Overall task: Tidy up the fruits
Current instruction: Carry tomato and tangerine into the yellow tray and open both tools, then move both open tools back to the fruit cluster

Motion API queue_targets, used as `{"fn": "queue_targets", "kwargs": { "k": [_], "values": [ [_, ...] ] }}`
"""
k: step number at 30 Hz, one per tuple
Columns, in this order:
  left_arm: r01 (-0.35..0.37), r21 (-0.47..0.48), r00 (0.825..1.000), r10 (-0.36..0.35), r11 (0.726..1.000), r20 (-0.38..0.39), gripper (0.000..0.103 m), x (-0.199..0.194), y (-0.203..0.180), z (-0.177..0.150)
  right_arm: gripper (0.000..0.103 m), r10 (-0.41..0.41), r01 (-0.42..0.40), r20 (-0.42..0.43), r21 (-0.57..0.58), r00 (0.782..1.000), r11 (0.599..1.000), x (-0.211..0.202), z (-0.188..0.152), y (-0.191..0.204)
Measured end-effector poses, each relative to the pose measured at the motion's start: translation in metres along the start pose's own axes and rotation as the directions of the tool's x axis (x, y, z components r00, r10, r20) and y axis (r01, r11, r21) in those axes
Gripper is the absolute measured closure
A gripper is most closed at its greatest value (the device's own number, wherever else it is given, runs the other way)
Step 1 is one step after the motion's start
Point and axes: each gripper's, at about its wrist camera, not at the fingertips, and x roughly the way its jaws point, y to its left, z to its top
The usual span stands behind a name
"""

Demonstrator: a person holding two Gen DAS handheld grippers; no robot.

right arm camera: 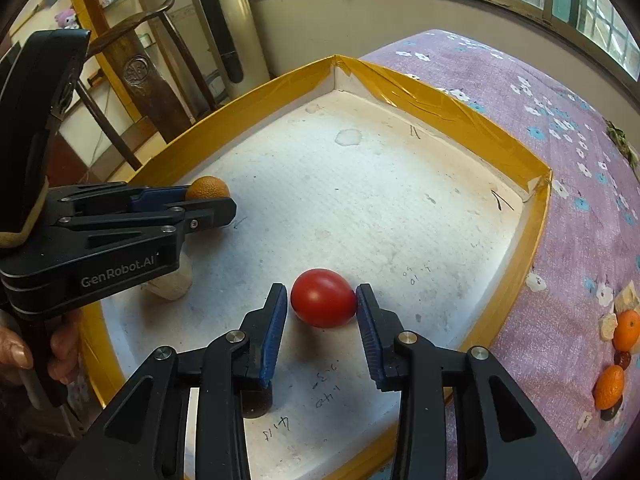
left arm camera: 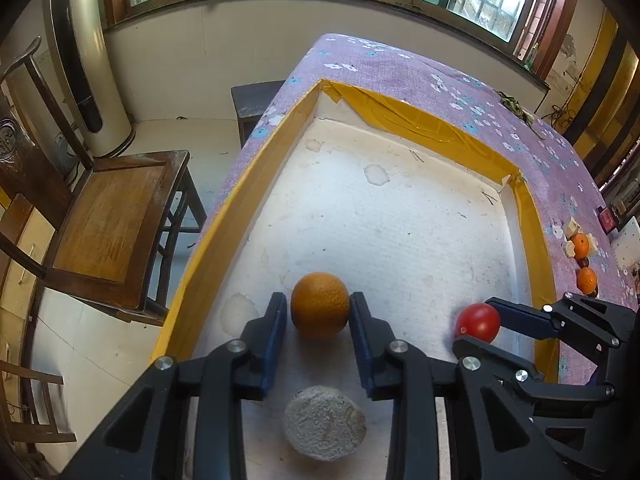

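A white foam tray with a yellow taped rim [left arm camera: 224, 240] [right arm camera: 512, 280] lies on the purple flowered cloth. An orange [left arm camera: 320, 305] [right arm camera: 208, 188] rests on the tray floor between the blue pads of my left gripper [left arm camera: 319, 310] [right arm camera: 224, 206]. A thin gap shows at the left pad, so the jaws stand open around it. A red tomato [right arm camera: 324, 298] [left arm camera: 479, 322] sits on the floor near the tray's right wall. My right gripper [right arm camera: 322, 306] [left arm camera: 474, 323] brackets it; the right pad touches it and the left pad stands just clear.
A grey round lump [left arm camera: 325, 424] [right arm camera: 172, 284] lies on the tray floor under my left gripper. A small dark object [right arm camera: 258, 400] sits beneath my right gripper's left finger. Two mandarins [right arm camera: 627, 330] [right arm camera: 610, 386] and pale pieces lie on the cloth right of the tray. A wooden chair [left arm camera: 112, 220] stands left.
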Motion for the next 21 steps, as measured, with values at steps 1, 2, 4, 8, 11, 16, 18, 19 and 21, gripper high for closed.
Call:
{"fn": "queue_targets", "kwargs": {
  "k": [1, 2, 4, 8, 11, 16, 18, 19, 21],
  "values": [
    [-0.003, -0.001, 1.0, 0.003, 1.0, 0.0, 0.064, 0.0, 0.0, -0.001, 0.068, 0.003, -0.003, -0.001, 0.004, 1.0, 1.0, -0.001, 0.0, 0.0],
    [-0.007, -0.001, 1.0, 0.007, 1.0, 0.0, 0.064, -0.001, -0.001, -0.001, 0.068, 0.002, -0.002, 0.002, 0.008, 1.0, 1.0, -0.003, -0.001, 0.0],
    [-0.018, -0.002, 1.0, 0.018, 1.0, -0.001, 0.062, -0.001, 0.0, -0.003, 0.068, -0.001, 0.001, 0.006, 0.011, 1.0, 1.0, -0.006, -0.004, 0.0],
    [-0.043, -0.011, 0.999, 0.043, 0.999, 0.008, 0.053, -0.007, -0.002, -0.008, 0.062, -0.009, 0.009, 0.022, 0.014, 1.0, 1.0, -0.02, -0.011, 0.001],
    [-0.064, -0.015, 0.998, 0.064, 0.998, 0.025, 0.044, -0.015, -0.006, -0.012, 0.061, -0.011, 0.01, 0.047, 0.018, 0.999, 1.0, -0.036, -0.02, 0.002],
    [-0.069, -0.019, 0.996, 0.07, 0.997, 0.055, 0.036, -0.029, -0.02, -0.015, 0.05, -0.042, 0.039, 0.09, 0.041, 0.995, 0.998, -0.063, -0.037, -0.004],
    [-0.062, -0.017, 0.995, 0.063, 0.998, 0.071, 0.034, -0.035, -0.03, -0.016, 0.044, -0.069, 0.062, 0.106, 0.063, 0.992, 0.996, -0.074, -0.046, -0.012],
    [-0.059, -0.012, 0.995, 0.06, 0.998, 0.078, 0.032, -0.038, -0.035, -0.017, 0.039, -0.079, 0.072, 0.11, 0.073, 0.991, 0.995, -0.079, -0.049, -0.016],
    [-0.054, 0.003, 0.995, 0.053, 0.999, 0.089, 0.028, -0.042, -0.049, -0.017, 0.036, -0.112, 0.1, 0.119, 0.101, 0.987, 0.99, -0.088, -0.059, -0.027]
  ]
}}
